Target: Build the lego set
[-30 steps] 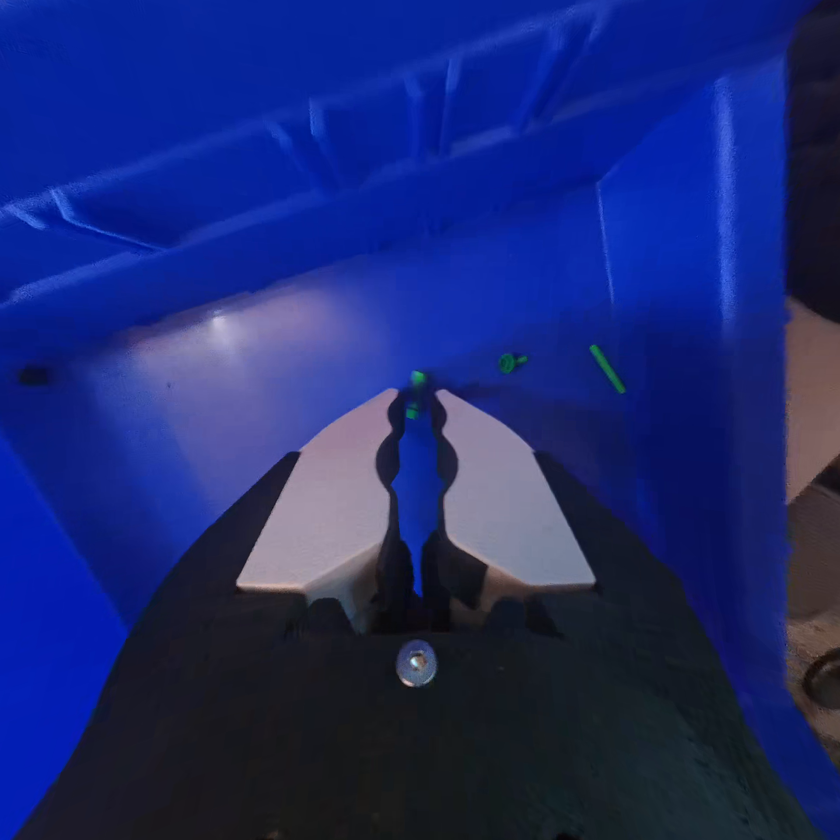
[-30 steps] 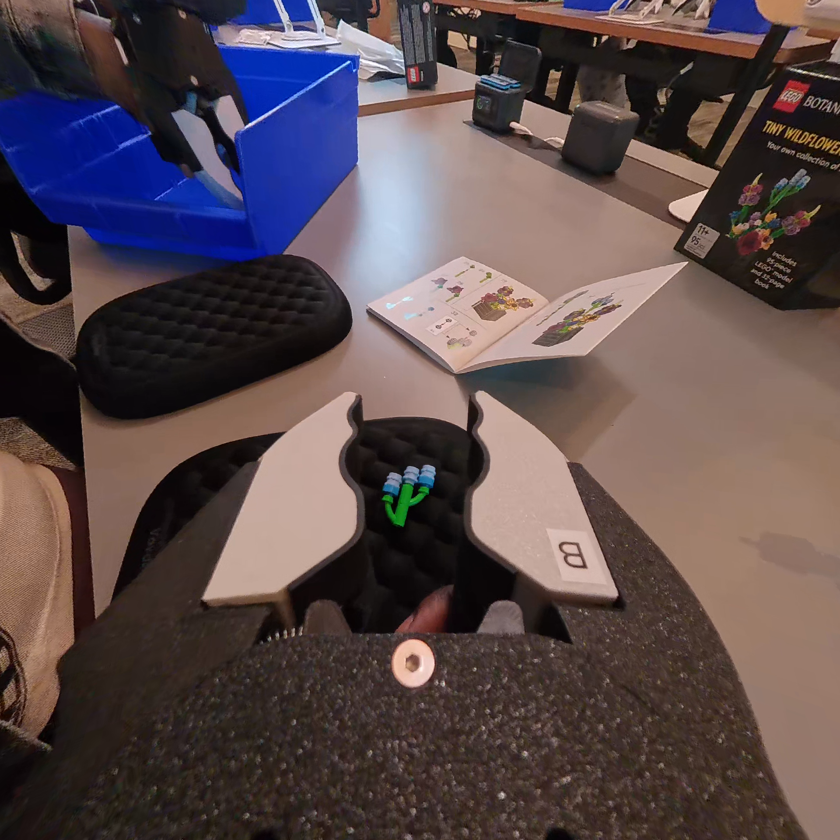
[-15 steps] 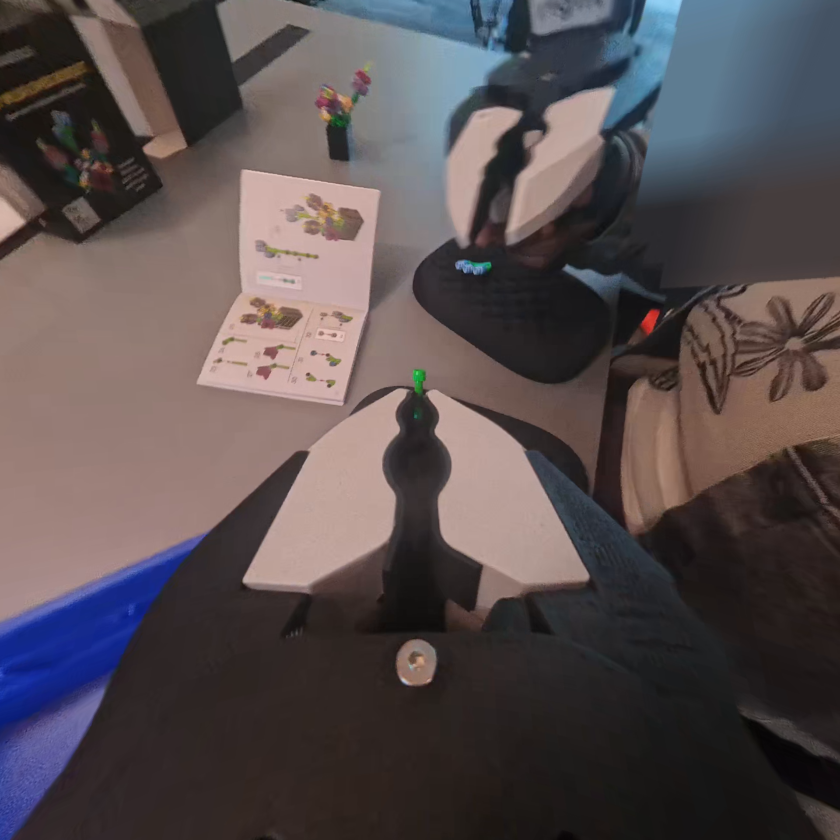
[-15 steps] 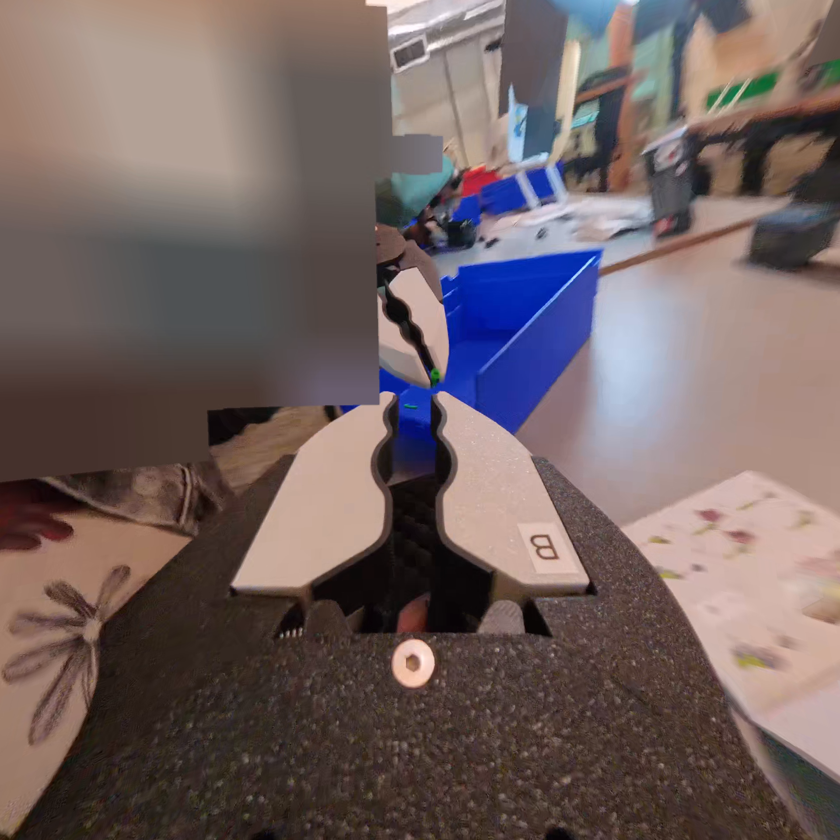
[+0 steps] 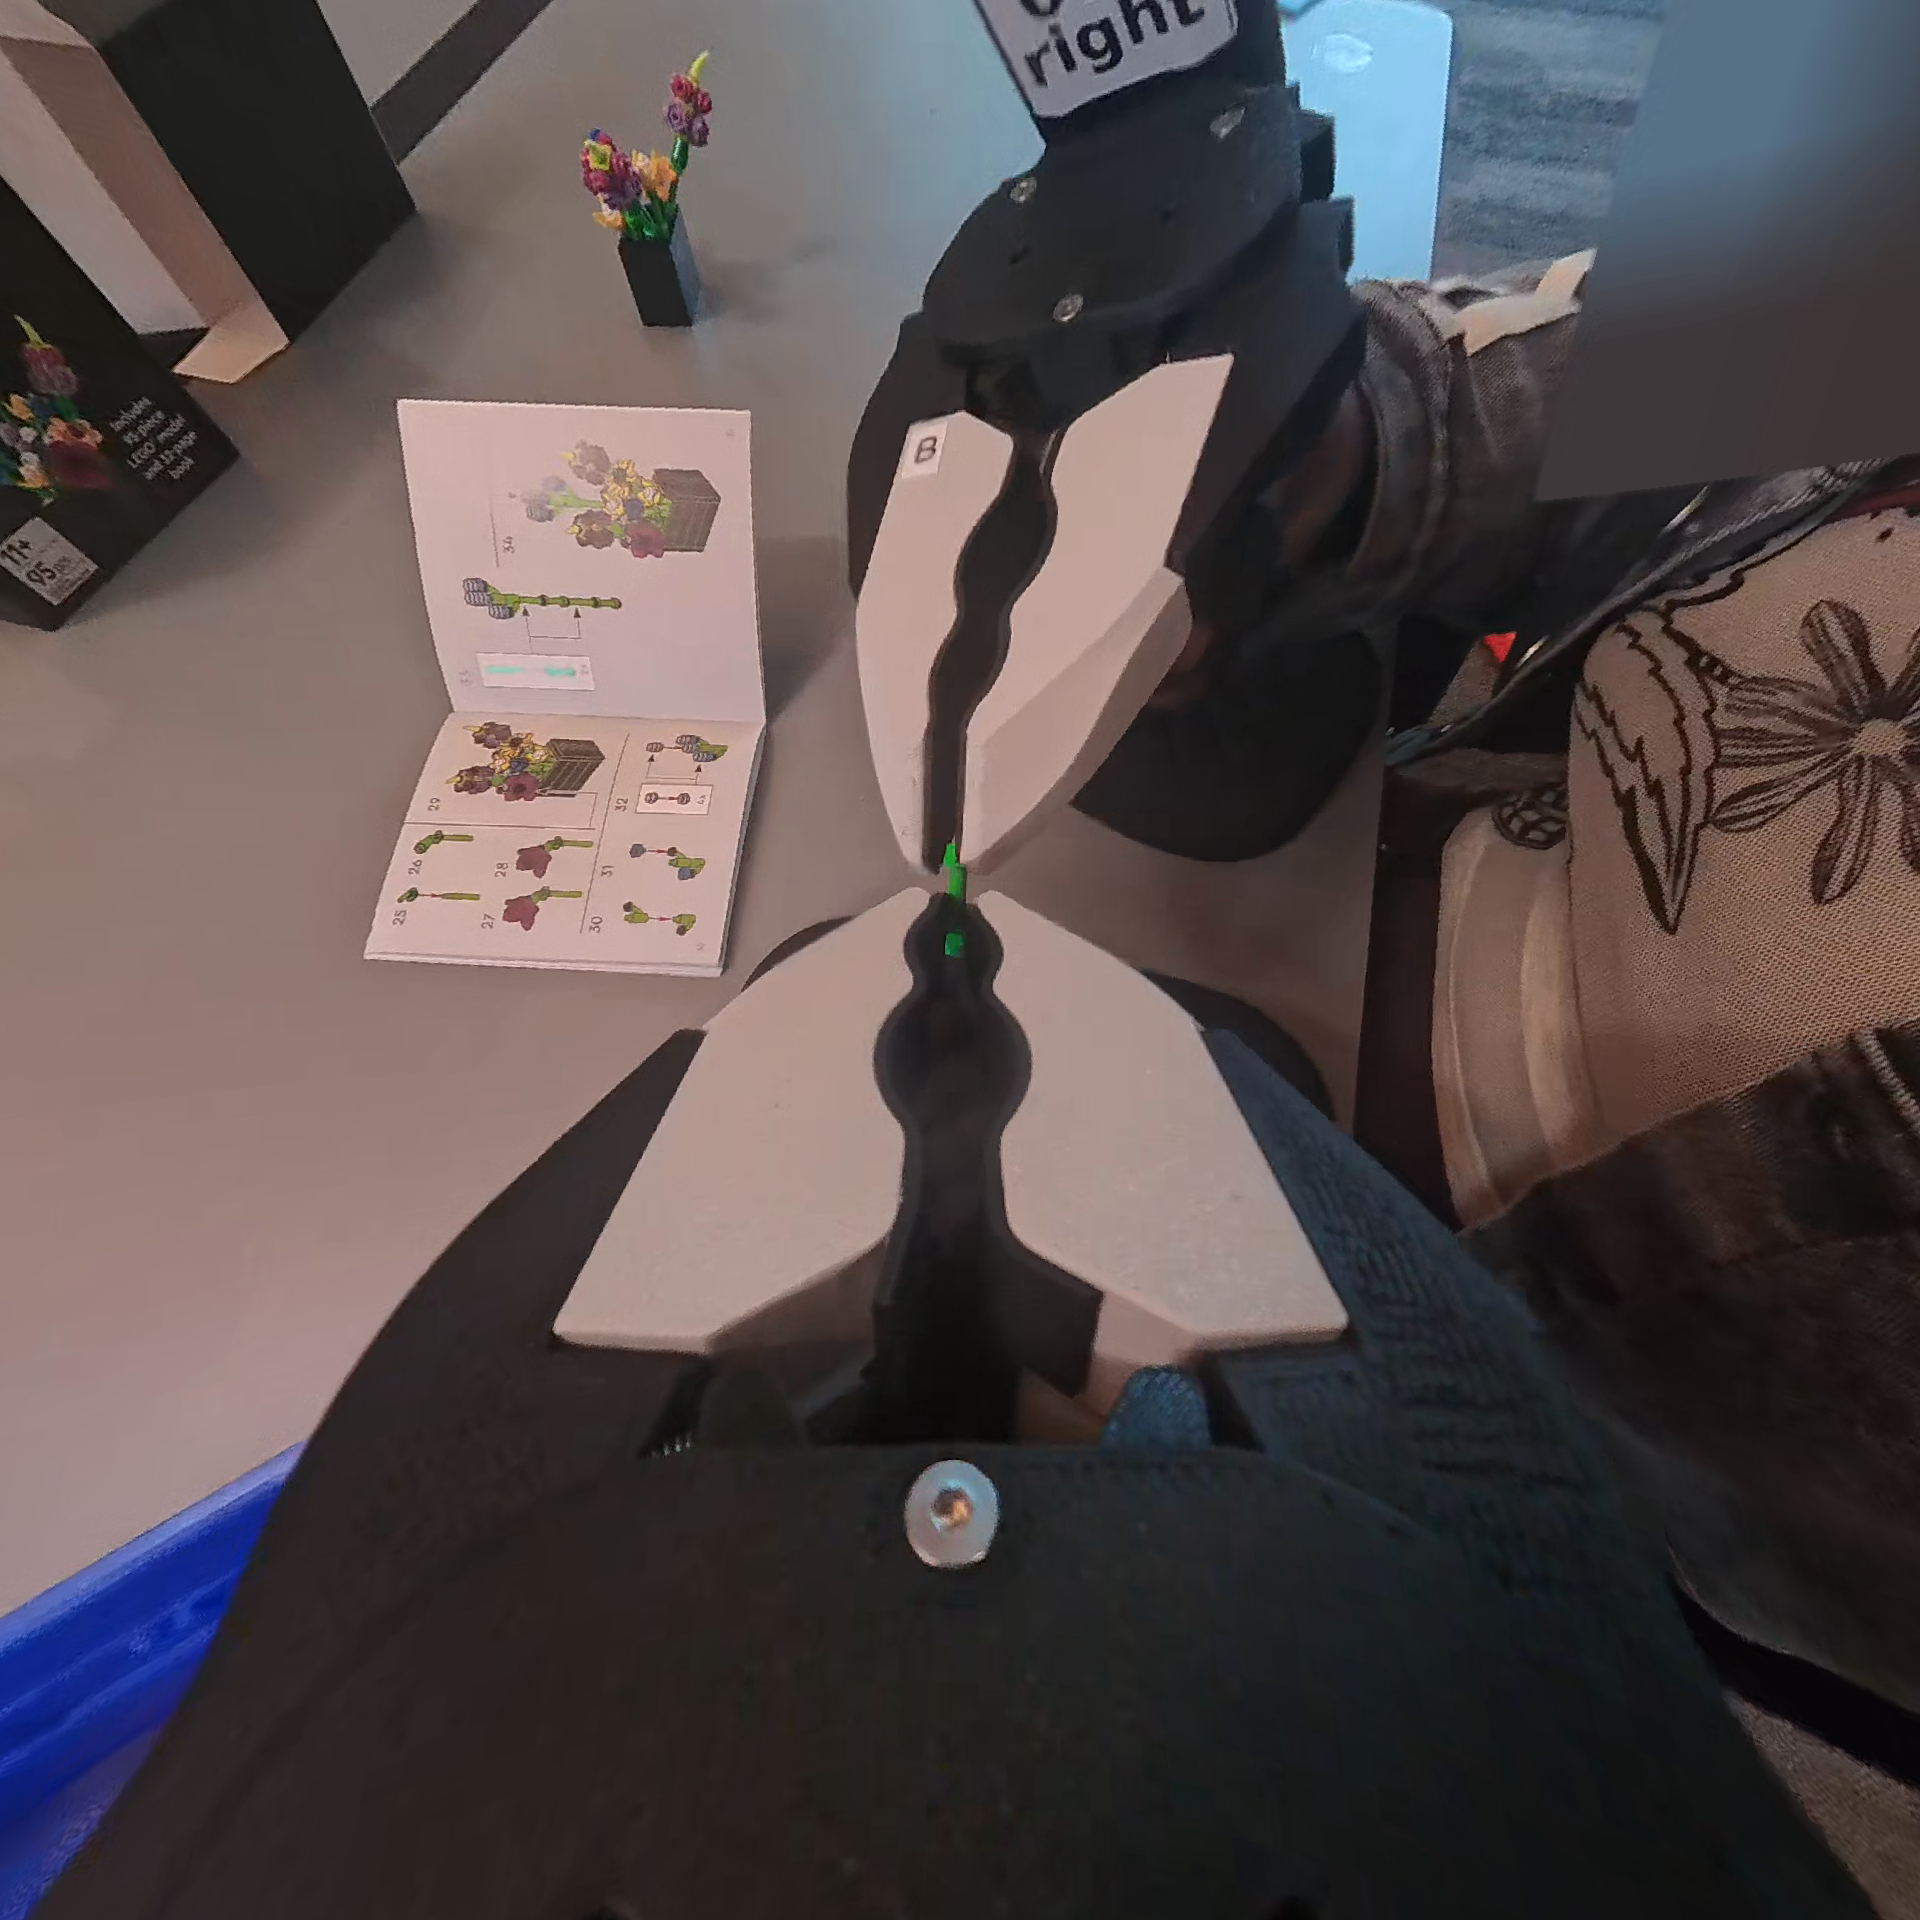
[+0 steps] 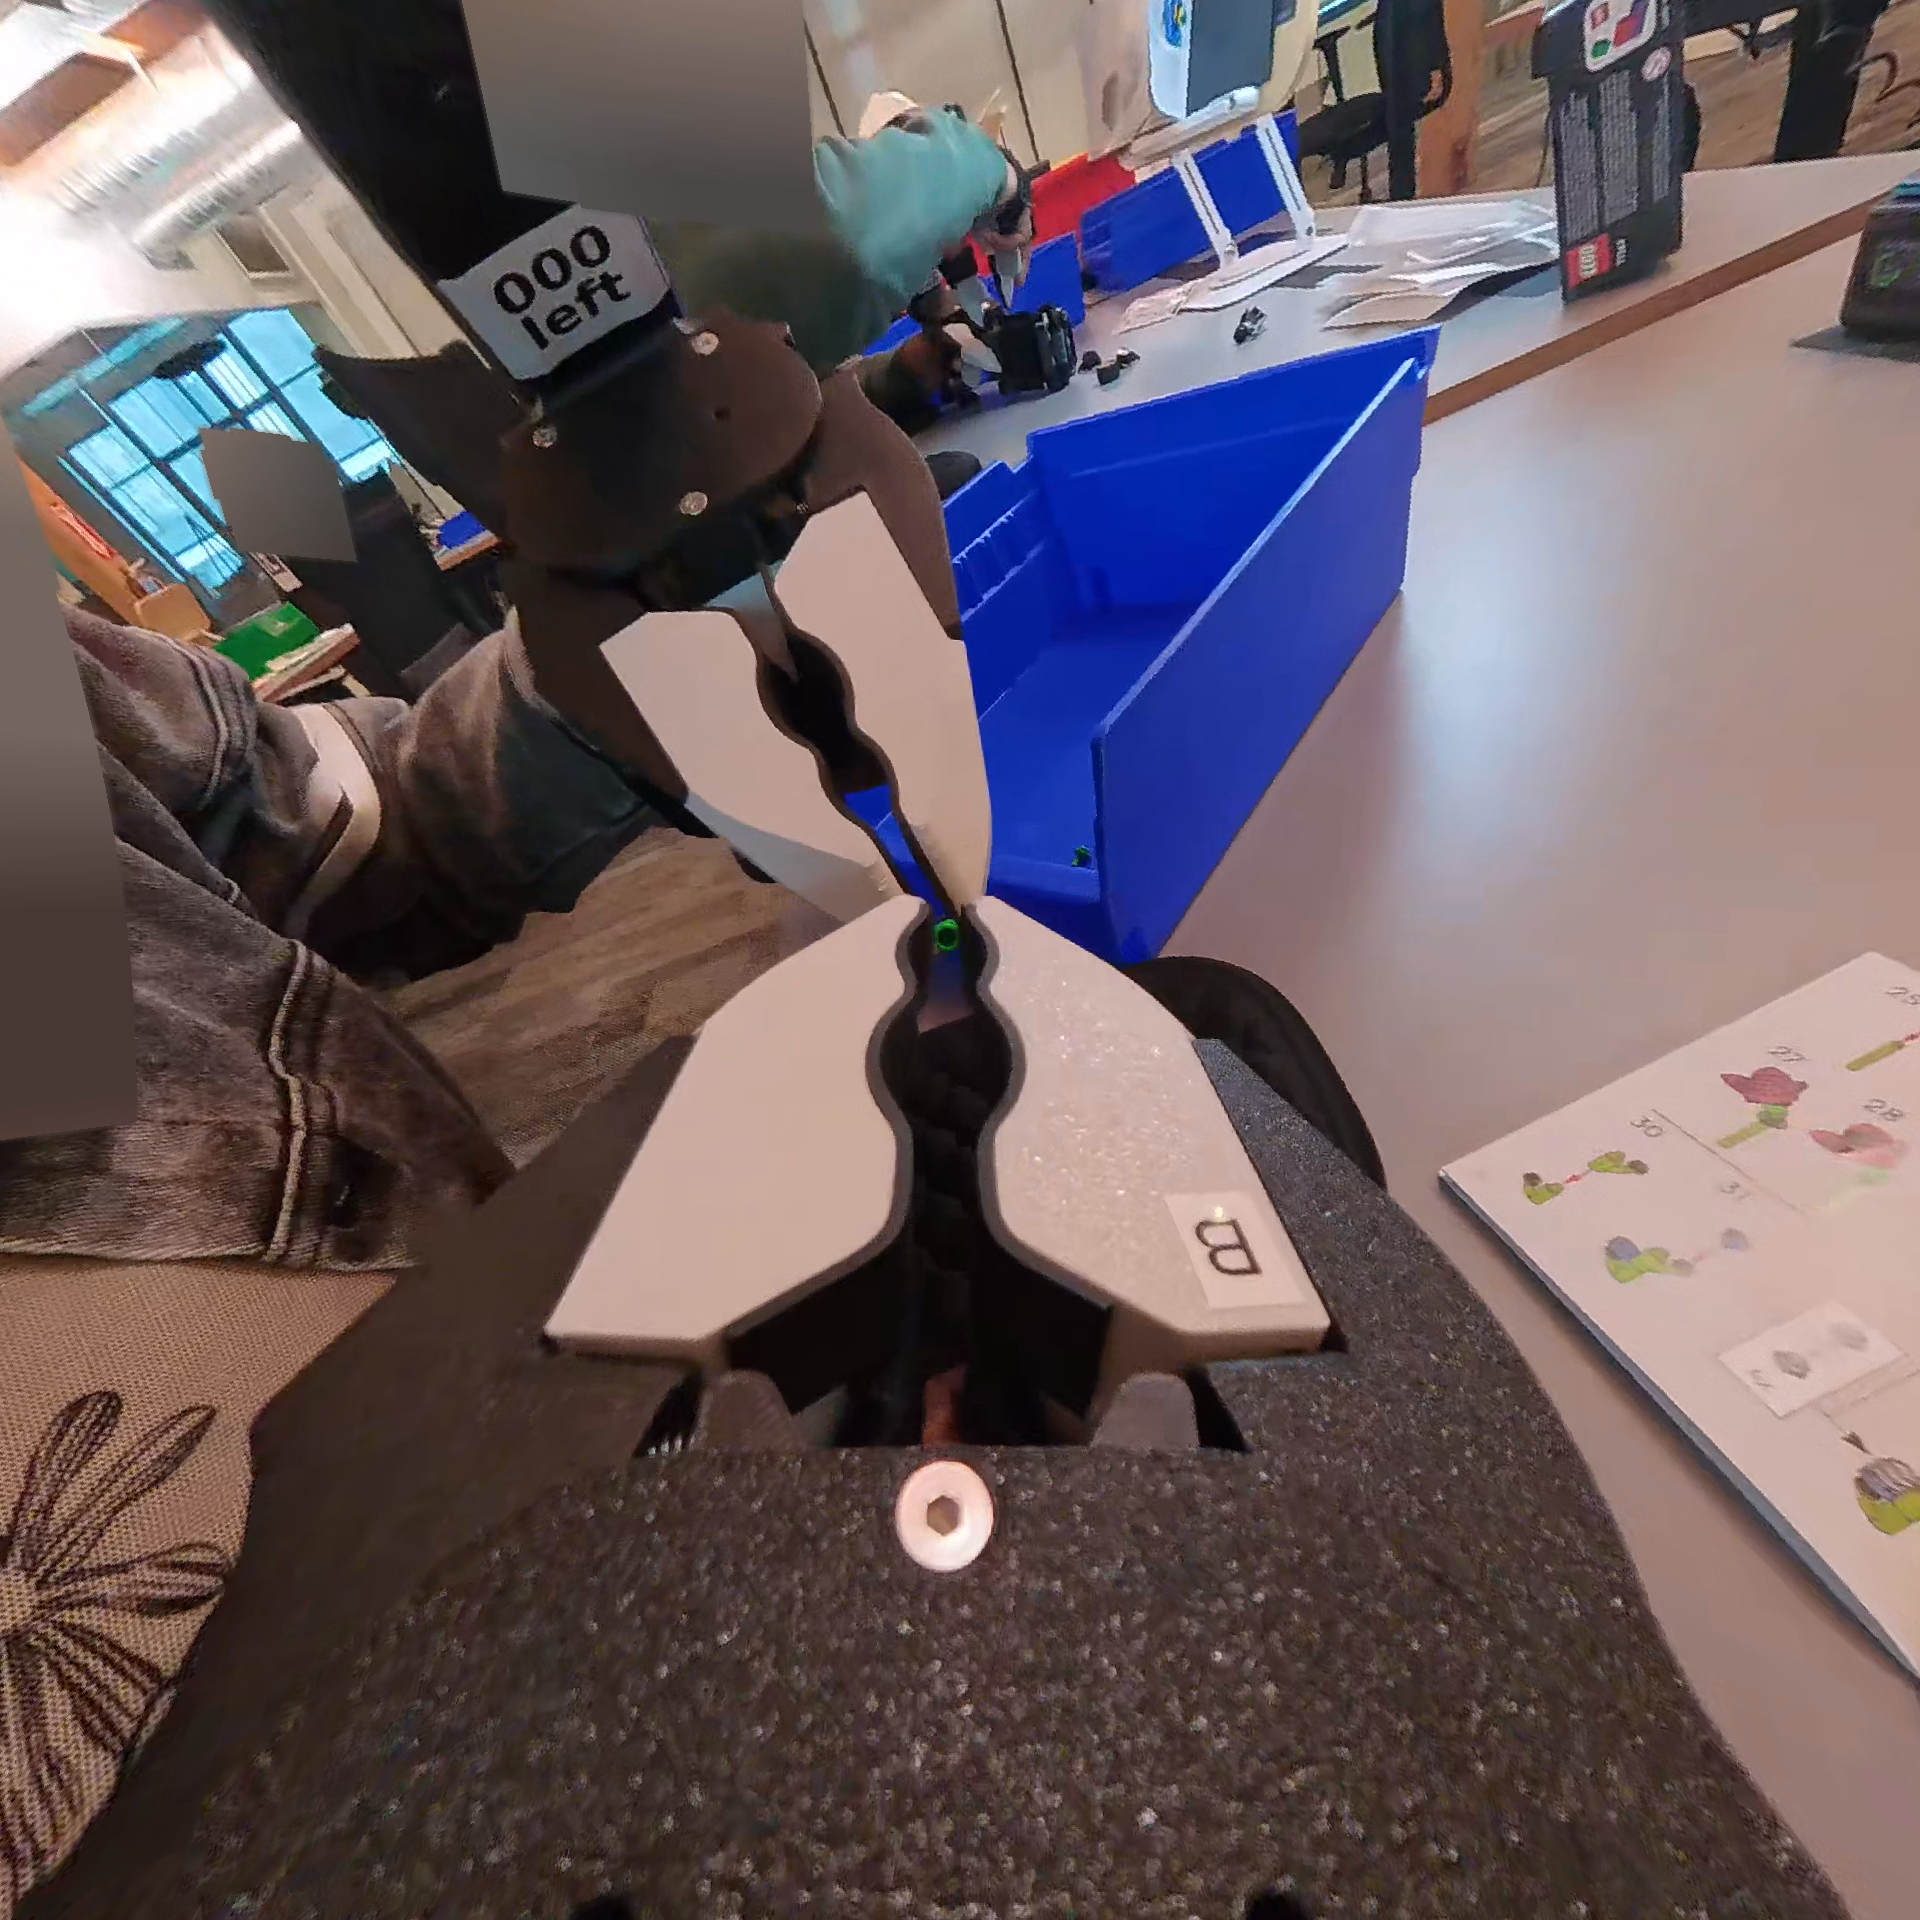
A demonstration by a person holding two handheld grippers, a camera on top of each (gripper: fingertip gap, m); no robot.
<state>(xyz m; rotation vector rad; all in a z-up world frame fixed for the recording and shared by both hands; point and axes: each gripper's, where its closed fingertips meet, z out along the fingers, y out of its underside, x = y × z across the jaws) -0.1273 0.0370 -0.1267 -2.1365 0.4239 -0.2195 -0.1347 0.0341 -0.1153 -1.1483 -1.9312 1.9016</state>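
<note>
Grey table (image 5: 260,1091); blue bin (image 6: 1247,623) at left; open booklet (image 5: 582,707) flat. Left gripper (image 5: 951,906) and right gripper (image 5: 948,858) meet tip to tip above table, both clamped on green stem piece (image 5: 951,894).

My left tool (image 5: 951,909) and right tool (image 6: 948,920) are showing grey fingers, black bodies, silver screws; I'm wearing denim sleeves.
</note>
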